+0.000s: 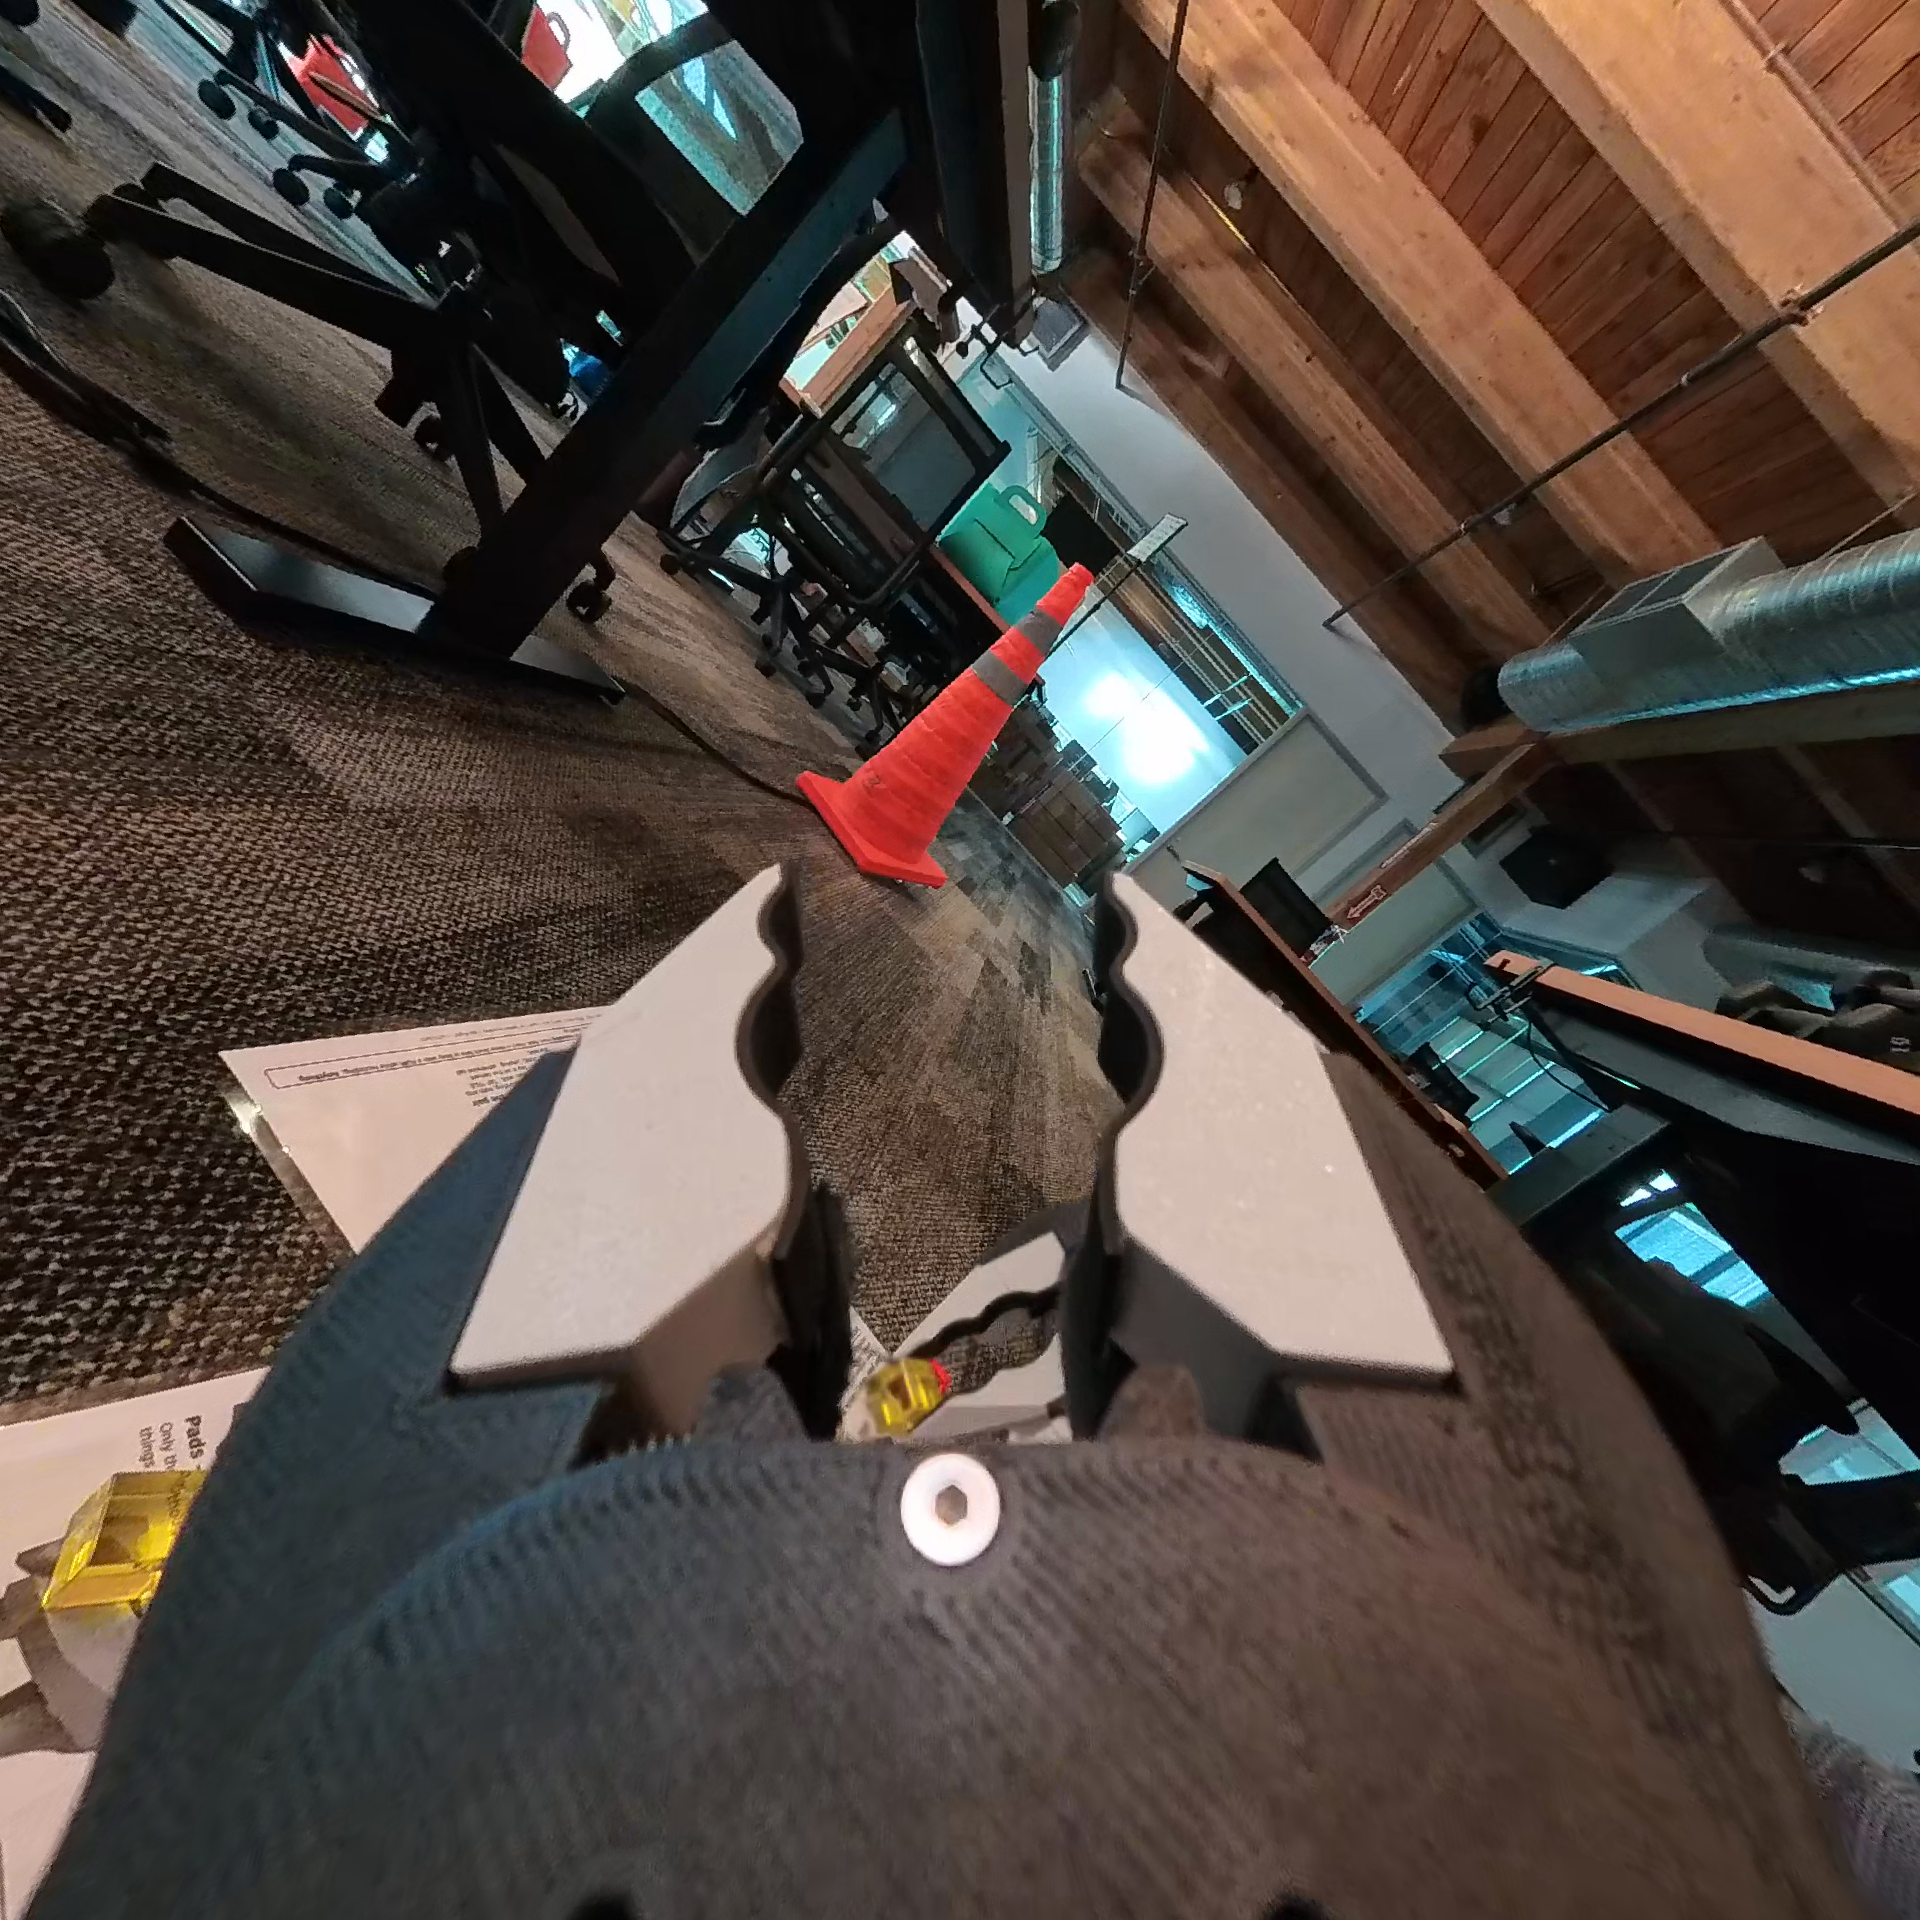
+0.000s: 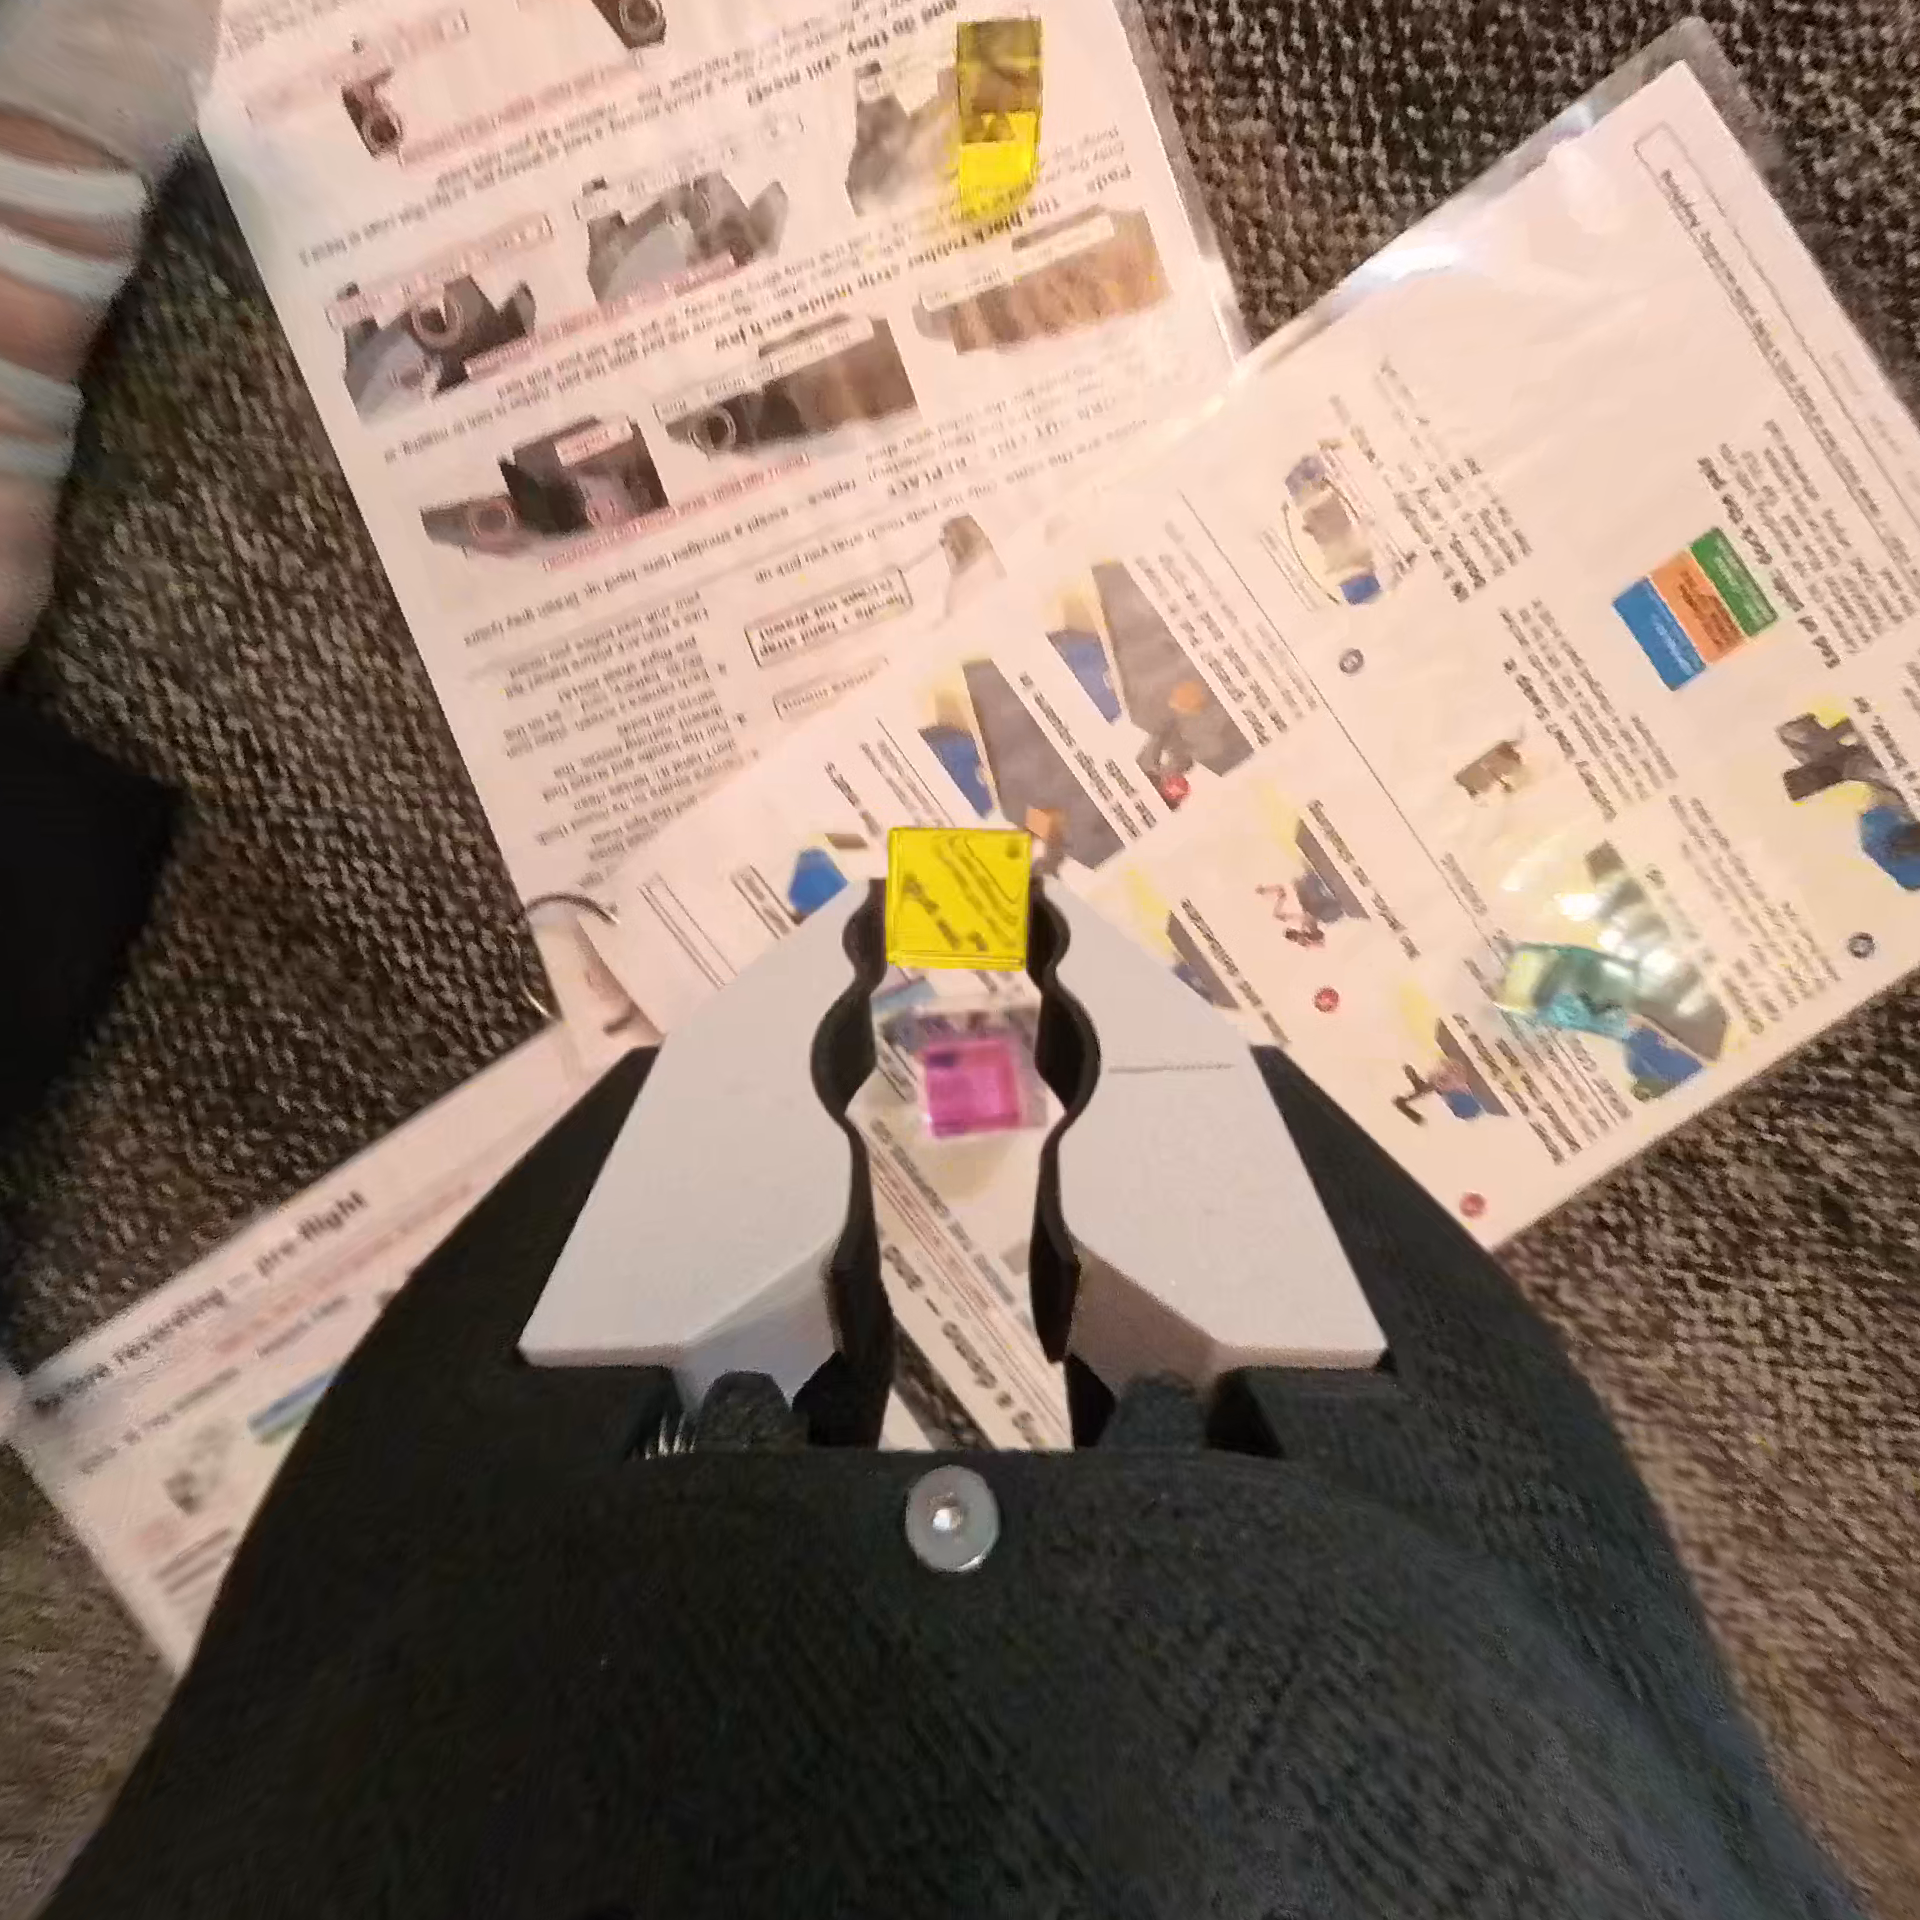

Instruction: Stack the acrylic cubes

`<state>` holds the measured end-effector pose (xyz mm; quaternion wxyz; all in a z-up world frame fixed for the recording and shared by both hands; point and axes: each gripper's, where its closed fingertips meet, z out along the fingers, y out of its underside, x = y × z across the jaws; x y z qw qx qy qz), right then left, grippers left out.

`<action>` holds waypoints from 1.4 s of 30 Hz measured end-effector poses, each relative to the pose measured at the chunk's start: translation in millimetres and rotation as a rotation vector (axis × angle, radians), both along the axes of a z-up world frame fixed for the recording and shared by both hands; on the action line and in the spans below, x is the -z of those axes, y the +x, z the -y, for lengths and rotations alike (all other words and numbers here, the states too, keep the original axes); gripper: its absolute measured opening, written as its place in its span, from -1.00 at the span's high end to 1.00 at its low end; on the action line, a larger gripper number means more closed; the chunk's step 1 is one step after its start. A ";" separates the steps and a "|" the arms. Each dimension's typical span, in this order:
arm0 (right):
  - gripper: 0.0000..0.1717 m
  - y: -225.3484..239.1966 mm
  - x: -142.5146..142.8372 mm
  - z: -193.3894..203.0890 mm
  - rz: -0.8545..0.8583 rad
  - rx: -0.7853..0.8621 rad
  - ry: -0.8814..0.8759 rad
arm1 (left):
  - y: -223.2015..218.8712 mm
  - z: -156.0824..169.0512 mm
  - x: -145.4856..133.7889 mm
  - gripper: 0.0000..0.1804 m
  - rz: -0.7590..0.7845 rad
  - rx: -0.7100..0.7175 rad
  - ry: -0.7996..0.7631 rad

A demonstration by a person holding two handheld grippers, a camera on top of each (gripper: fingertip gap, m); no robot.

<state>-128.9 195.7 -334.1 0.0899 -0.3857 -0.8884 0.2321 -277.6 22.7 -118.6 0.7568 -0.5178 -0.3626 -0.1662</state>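
Right gripper (image 2: 958,914) is clamped on a translucent yellow cube (image 2: 958,900), both black pads pressing its side faces right at the fingertips. The cube sits at the far end of the jaws, above the overlapping laminated sheets (image 2: 1455,582) on the carpet (image 2: 260,644).

Left gripper (image 1: 945,914) stands wide with nothing between its fingers, aimed along the floor toward an orange traffic cone (image 1: 935,727) well beyond it.

Nearby:
- a magenta cube (image 2: 968,1091) lies on the sheets below the jaws, near side of the held one
- a second yellow cube (image 2: 997,114) at the far end of the sheets
- a clear teal piece (image 2: 1558,987) off to the right

Risks, as I judge them:
- the grip is only on the tips, so the cube could pivot or squirt out the far end if pressure changes
- smooth faces on rubber scallops: a tilt of the wrist could let it slip
- glossy laminate offers little friction; anything dropped may slide, or knock the magenta cube

Orientation: one square face points toward the camera, edges roughly level and vertical. It's a cube, so no real long axis.
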 end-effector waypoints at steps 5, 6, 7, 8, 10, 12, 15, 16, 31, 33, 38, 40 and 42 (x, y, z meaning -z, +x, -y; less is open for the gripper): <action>0.72 25.2 10.2 -16.6 0.074 -0.057 -0.036 | 1.3 -2.4 1.3 0.39 -0.001 0.006 -0.007; 0.72 28.9 13.6 -18.7 0.090 -0.059 -0.035 | 1.5 -2.9 1.5 0.39 -0.002 0.008 -0.008; 0.71 32.1 17.2 -20.8 0.103 -0.063 -0.031 | 1.9 -3.3 1.7 0.39 -0.002 0.010 -0.009; 0.71 34.6 20.3 -22.6 0.110 -0.067 -0.028 | 2.1 -3.7 2.0 0.39 -0.002 0.011 -0.010; 0.71 36.2 24.9 -25.4 0.110 -0.066 -0.032 | 2.5 -4.2 2.4 0.39 -0.004 0.012 -0.013; 0.72 36.5 28.3 -27.7 0.113 -0.060 -0.043 | 3.0 -4.7 2.7 0.39 -0.004 0.014 -0.015; 0.72 36.5 33.4 -31.9 0.123 -0.056 -0.043 | 3.5 -5.9 4.1 0.39 -0.005 0.016 -0.021; 0.72 36.2 34.2 -32.5 0.124 -0.055 -0.047 | 3.7 -6.6 4.5 0.39 -0.005 0.017 -0.024; 0.71 36.5 42.7 -33.1 0.112 -0.092 -0.019 | 5.8 -11.3 8.3 0.39 0.000 0.032 -0.038; 0.71 36.8 43.9 -32.9 0.109 -0.093 -0.016 | 5.7 -11.4 8.6 0.39 0.003 0.034 -0.038; 0.71 36.0 45.6 -33.6 0.098 -0.091 -0.010 | 6.0 -11.8 9.0 0.39 0.003 0.034 -0.040; 0.71 35.6 45.7 -33.7 0.098 -0.093 -0.008 | 6.0 -11.8 8.9 0.39 0.002 0.032 -0.041; 0.71 35.5 45.6 -33.8 0.102 -0.094 -0.008 | 6.0 -12.0 9.0 0.39 0.004 0.035 -0.040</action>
